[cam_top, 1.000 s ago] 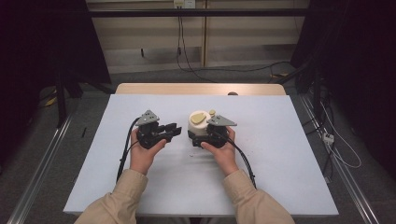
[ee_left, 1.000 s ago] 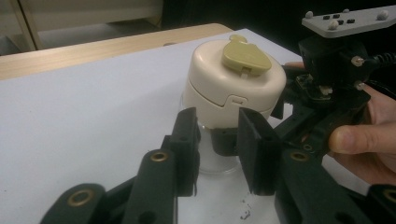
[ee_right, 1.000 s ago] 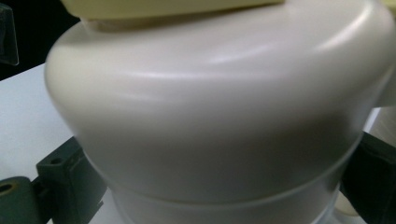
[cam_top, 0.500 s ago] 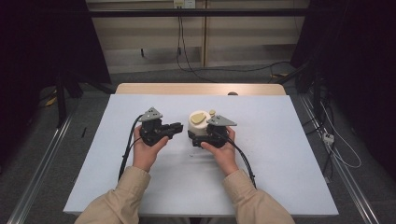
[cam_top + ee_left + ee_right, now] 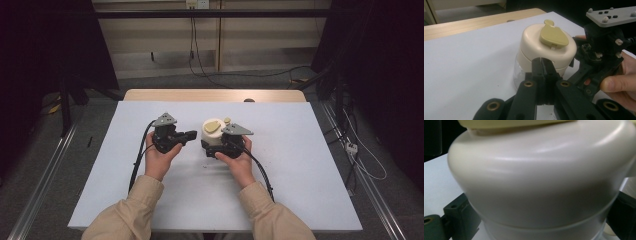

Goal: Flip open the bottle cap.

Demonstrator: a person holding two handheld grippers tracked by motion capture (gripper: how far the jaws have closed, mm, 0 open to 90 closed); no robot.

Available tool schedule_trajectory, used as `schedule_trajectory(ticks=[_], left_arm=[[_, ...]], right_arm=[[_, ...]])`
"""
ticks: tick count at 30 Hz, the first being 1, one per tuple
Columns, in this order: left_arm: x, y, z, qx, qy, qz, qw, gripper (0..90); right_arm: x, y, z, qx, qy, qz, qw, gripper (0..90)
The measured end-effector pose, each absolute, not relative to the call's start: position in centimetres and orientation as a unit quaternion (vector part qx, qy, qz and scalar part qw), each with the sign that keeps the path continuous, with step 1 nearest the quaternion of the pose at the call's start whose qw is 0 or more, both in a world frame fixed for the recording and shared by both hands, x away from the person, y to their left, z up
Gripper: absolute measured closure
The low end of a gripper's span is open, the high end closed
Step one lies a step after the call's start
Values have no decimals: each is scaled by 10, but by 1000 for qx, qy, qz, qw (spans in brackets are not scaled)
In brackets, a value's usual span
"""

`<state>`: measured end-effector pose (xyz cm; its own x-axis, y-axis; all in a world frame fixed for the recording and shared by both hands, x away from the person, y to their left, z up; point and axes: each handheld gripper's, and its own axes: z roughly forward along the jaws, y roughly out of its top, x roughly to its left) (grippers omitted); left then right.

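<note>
We see the left gripper (image 5: 542,65) with jaws just closed flat together, nothing between, right beside the cream-lidded jar (image 5: 214,132) mid-worktop (image 5: 300,165); the right gripper (image 5: 220,148) pinches the jar.

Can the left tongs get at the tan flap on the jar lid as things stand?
Probably yes. The left tongs, shut, point at the cream lid just below the tan flap, with nothing between; the right tongs hold the jar from the other side.

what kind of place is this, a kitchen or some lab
Probably a lab recording bench, not a kitchen: a bare white table framed by black curtains, loose cables on the grey floor, and one cream-lidded clear jar.
</note>
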<state>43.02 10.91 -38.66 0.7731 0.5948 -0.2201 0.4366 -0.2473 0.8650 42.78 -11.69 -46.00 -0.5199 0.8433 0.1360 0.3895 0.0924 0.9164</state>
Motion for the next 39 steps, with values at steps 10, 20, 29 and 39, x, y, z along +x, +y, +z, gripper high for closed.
schedule_trajectory(ticks=[10, 20, 29, 39], left_arm=[[436, 103, -384, 787, 332, 71, 515, 900], [439, 97, -381, 791, 330, 75, 509, 900], [442, 91, -380, 797, 328, 78, 502, 900], [443, 89, -381, 801, 325, 78, 497, 900]], right_arm=[[428, -117, -460, 437, 706, 512, 221, 30], [428, -117, -460, 437, 706, 511, 222, 30], [428, -117, -460, 436, 707, 510, 222, 29], [428, -117, -460, 436, 708, 509, 223, 30]])
